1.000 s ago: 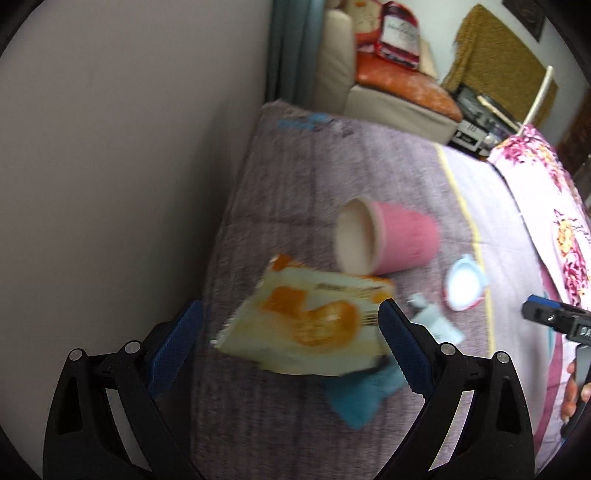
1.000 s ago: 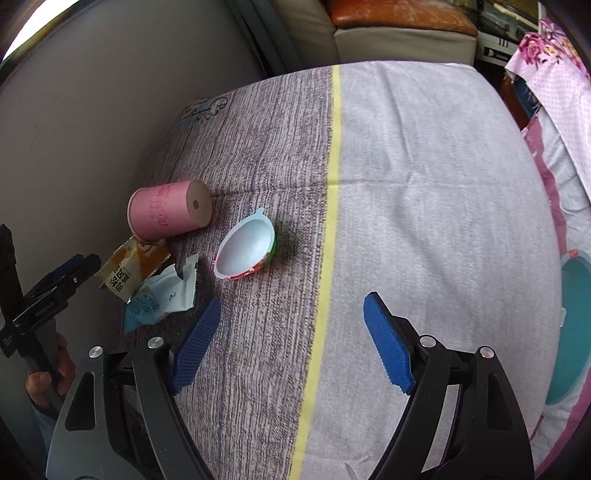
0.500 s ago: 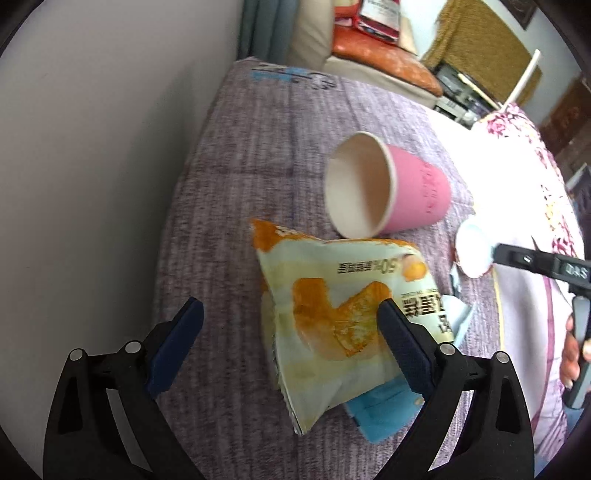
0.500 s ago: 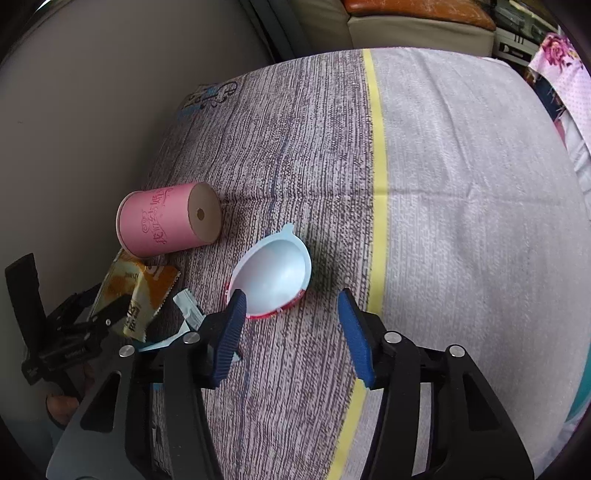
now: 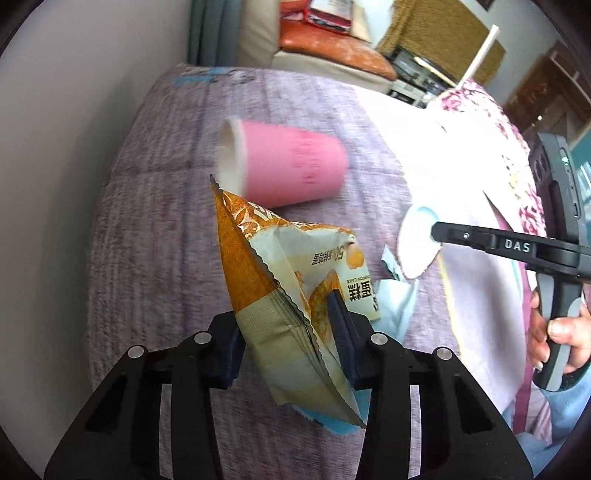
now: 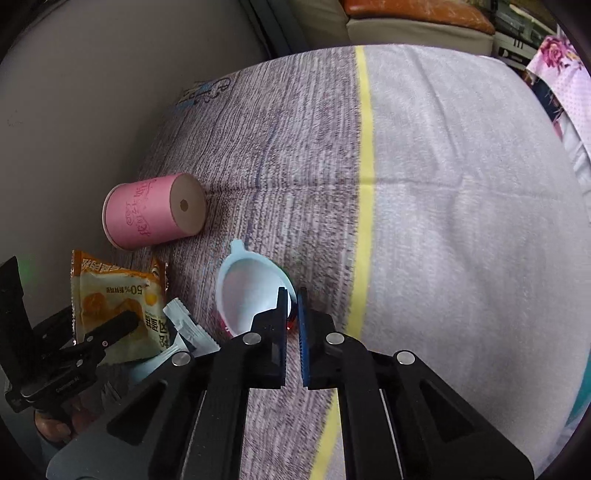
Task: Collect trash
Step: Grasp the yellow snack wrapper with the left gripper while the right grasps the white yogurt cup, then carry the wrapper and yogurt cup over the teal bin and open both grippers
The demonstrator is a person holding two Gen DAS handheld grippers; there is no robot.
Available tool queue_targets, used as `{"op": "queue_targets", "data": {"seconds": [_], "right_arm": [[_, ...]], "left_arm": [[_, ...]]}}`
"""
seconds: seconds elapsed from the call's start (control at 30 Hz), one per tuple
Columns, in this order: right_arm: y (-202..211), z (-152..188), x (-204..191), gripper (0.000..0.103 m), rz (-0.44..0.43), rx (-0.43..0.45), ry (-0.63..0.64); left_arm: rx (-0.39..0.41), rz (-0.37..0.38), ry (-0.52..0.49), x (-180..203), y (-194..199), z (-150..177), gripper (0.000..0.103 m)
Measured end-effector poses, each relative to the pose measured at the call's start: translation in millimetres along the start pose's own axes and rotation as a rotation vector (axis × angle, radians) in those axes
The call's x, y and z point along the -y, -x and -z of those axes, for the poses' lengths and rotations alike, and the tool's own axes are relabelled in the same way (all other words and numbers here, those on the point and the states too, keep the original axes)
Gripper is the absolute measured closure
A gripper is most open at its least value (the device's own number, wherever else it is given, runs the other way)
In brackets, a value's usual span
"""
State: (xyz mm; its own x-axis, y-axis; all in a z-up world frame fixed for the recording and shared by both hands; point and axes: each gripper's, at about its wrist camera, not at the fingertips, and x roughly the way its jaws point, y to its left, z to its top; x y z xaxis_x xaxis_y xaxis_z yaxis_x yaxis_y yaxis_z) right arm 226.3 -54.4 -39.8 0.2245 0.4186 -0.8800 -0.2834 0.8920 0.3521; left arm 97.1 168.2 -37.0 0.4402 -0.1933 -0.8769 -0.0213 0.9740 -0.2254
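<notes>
Surface: bedsheet [image 6: 443, 184], trash scattered.
Left gripper [image 5: 288, 332]: just closed — pinching snack wrapper [image 5: 280, 280].
Right gripper [image 6: 292, 321]: just closed — pinching white lid [image 6: 247, 291]; both look ready to lift.

A bed [image 6: 461, 221] fills most of both views, its cover [image 6: 295, 147] woven grey-purple on one half and pale on the other, with a yellow stripe [image 6: 364, 147] running lengthwise between the two halves. A blue printed mark [image 6: 201, 92] sits on the cover near the far corner. A plain light wall [image 5: 74, 129] runs along one side of the bed. A grey-blue curtain [image 5: 212, 33] hangs past the far end. Beside the curtain stands a cream sofa [image 5: 295, 55] with an orange cushion [image 5: 332, 55], and a red packet [image 5: 328, 14] lies on top. A pink flowered cloth [image 5: 491, 110] lies beside the bed, and a mustard throw [image 5: 443, 33] is draped over furniture behind it
</notes>
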Motion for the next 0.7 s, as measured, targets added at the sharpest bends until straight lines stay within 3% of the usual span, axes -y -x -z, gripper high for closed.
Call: {"op": "queue_targets", "data": {"seconds": [0.2,0.33,0.47,0.57,0.6,0.7], "right_arm": [[30.9,17.8,29.1,0.098,0.004,0.048,-0.047],[36.6,20.1,46.8,0.097,-0.07,0.033,-0.121],[33.4,14.1,43.4,0.093,-0.11,0.018,-0.115],[26.1,8.7,36.7,0.082,-0.126,0.013,-0.103],[24.8,7.2,34.5,0.074,-0.133,0.013,-0.107],[13.2,0.2,25.3,0.071,-0.137,0.008,-0.101]], "left_arm": [[0.027,0.034,-0.052,34.5,8.7,-7.4,0.06],[0.027,0.024,-0.07,48.7,0.8,-14.1,0.06],[0.024,-0.007,-0.048,46.0,-7.5,-17.6,0.06],[0.02,-0.012,-0.015,36.8,-7.7,-15.8,0.06],[0.02,-0.011,-0.008,35.0,-5.4,-13.5,0.06],[0.008,-0.005,-0.002,32.0,-8.4,-15.1,0.06]]}}
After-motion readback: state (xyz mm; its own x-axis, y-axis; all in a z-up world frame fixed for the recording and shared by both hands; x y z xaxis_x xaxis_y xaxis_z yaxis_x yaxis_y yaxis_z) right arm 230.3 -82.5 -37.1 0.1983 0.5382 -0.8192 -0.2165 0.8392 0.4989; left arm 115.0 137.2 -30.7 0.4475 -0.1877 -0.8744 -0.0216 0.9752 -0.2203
